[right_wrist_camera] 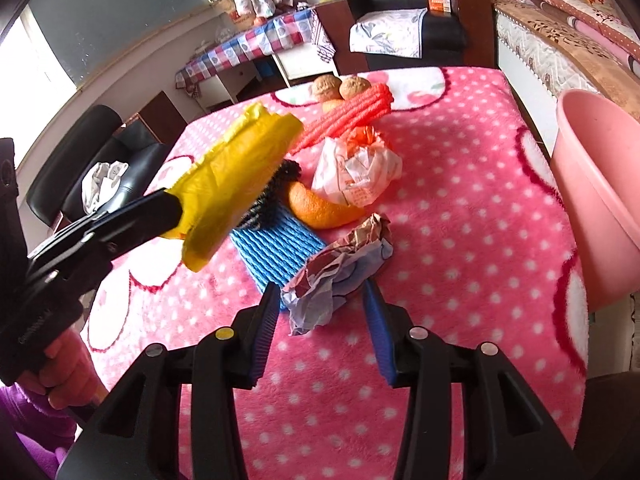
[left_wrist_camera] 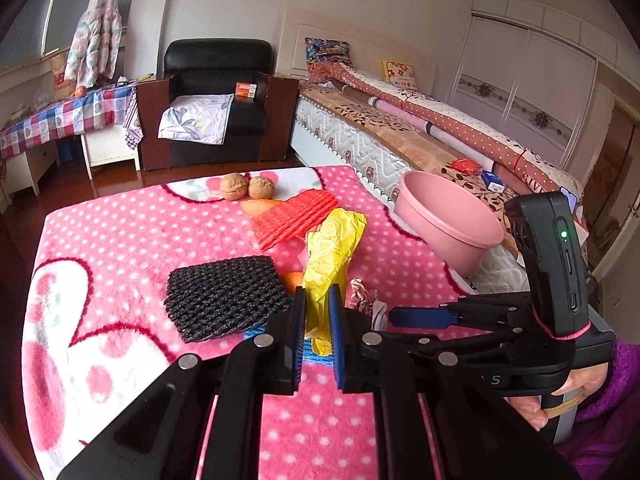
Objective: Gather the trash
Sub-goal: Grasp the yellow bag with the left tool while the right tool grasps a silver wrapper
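Pinching a crinkly yellow wrapper (left_wrist_camera: 334,248), the left tongs (left_wrist_camera: 316,312) clamp; right tongs (right_wrist_camera: 320,308) gape around crumpled paper (right_wrist_camera: 340,268).

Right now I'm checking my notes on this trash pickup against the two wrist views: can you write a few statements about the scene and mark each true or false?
1. The left gripper is shut on the yellow wrapper. True.
2. The right gripper is clamped on the orange peel. False: its jaws stand apart around a crumpled paper scrap, and the peel lies on the blanket.
3. The pink bin already holds the red foam net. False: the net lies on the blanket beside two walnuts.
4. The blue foam net lies on the pink dotted blanket. True.
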{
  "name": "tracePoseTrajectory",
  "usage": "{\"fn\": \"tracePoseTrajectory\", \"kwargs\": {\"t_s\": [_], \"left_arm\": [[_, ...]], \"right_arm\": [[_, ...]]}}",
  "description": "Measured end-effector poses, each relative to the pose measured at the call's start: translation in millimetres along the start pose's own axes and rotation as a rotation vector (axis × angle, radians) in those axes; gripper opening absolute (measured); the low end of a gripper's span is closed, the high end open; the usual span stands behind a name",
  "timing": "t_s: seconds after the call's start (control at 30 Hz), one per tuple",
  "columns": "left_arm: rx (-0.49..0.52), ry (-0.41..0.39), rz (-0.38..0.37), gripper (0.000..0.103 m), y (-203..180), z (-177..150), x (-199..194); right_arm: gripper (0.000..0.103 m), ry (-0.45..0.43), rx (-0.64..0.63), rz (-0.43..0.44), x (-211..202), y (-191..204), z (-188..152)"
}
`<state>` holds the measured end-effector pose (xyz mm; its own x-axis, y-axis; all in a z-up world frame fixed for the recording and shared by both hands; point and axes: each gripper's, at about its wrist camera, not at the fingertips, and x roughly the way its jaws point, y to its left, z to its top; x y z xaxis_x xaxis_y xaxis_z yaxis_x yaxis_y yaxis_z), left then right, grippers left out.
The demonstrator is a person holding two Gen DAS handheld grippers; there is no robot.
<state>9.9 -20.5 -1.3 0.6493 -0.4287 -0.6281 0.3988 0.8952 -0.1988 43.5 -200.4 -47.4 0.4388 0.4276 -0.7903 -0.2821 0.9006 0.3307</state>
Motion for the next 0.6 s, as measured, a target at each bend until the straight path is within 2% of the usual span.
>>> {"fn": "tracePoseTrajectory", "kwargs": {"t_s": [0.1, 0.23, 0.3, 0.43, 0.6], "left_arm": [[-0.009, 0.000, -0.001, 0.010, 2, 0, 1], [-0.011, 0.002, 0.000, 0.010, 3, 0, 2], [-0.015, 0.004, 0.001, 0.010, 3, 0, 2], [-0.022, -0.001, 0.003, 0.010, 3, 2, 2], [-0.028, -0.009, 0.004, 0.010, -1, 4, 1]], "right_arm": [[0.043, 0.012, 0.013, -0.004, 3, -3, -1], [0.020, 0.026, 0.036, -0.015, 7, -10, -1], [0.014, 0.023, 0.042, -0.018, 7, -13, 0], [0.009, -0.023, 0.044, -0.048, -2, -19, -1], [0.008, -0.081, 0.054, -0.067, -16, -31, -1]]}}
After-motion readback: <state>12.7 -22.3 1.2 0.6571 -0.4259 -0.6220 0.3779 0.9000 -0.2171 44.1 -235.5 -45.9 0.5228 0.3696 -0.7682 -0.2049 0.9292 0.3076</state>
